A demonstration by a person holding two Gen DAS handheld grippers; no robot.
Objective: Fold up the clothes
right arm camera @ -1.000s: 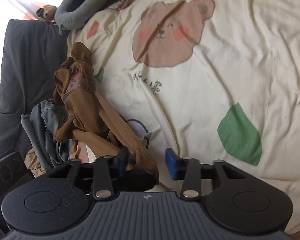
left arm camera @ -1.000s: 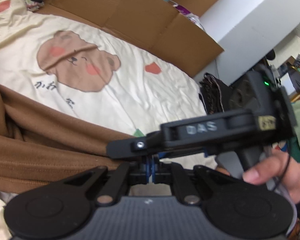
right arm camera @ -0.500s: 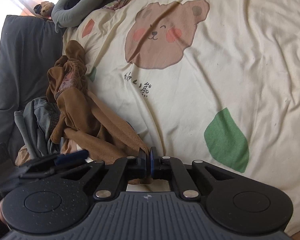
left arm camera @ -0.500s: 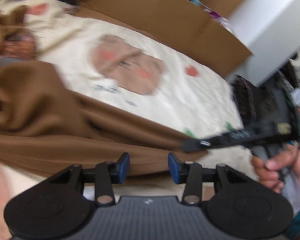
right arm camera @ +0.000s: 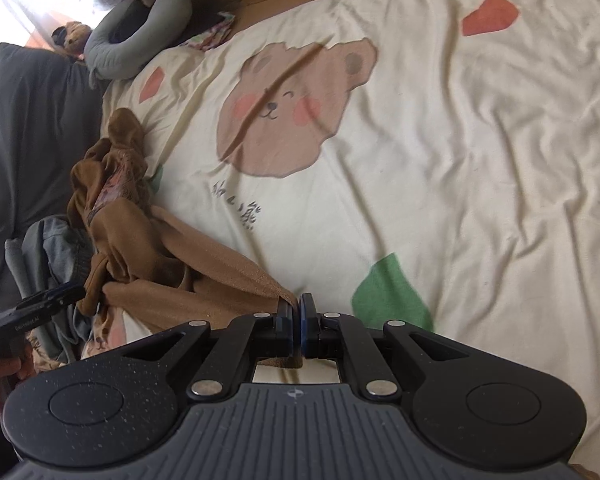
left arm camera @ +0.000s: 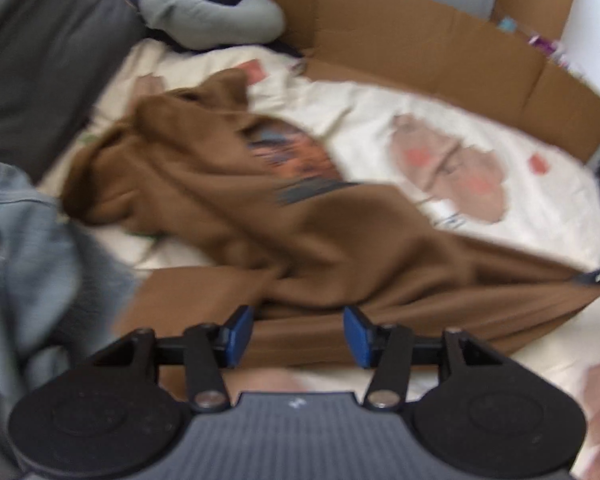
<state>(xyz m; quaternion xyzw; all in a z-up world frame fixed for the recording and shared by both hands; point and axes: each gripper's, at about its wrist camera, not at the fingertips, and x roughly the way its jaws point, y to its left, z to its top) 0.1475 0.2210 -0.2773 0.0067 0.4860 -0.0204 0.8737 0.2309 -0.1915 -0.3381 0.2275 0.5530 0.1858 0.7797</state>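
Nearest us, our right gripper (right arm camera: pixel 296 322) has its fingers clenched on one hem corner of the brown garment (left arm camera: pixel 320 240), while our left gripper (left arm camera: pixel 298 330) hangs with fingers spread wide over the same hem, gripping nothing. The garment lies crumpled across the bear-print bedsheet (right arm camera: pixel 480 160), one corner drawn taut toward the right, the rest bunched toward the grey clothes pile (left arm camera: pixel 28 248). We judge the risk is here: if we pull before the left fingers close on a single layer, the cloth may twist or slip from the thin pinch, or drag the grey pile along. Farther out, the sheet is bare to the right and gives room to spread; the cardboard (left arm camera: pixel 440 56) and grey neck pillow (left arm camera: pixel 216 20) bound the far side.
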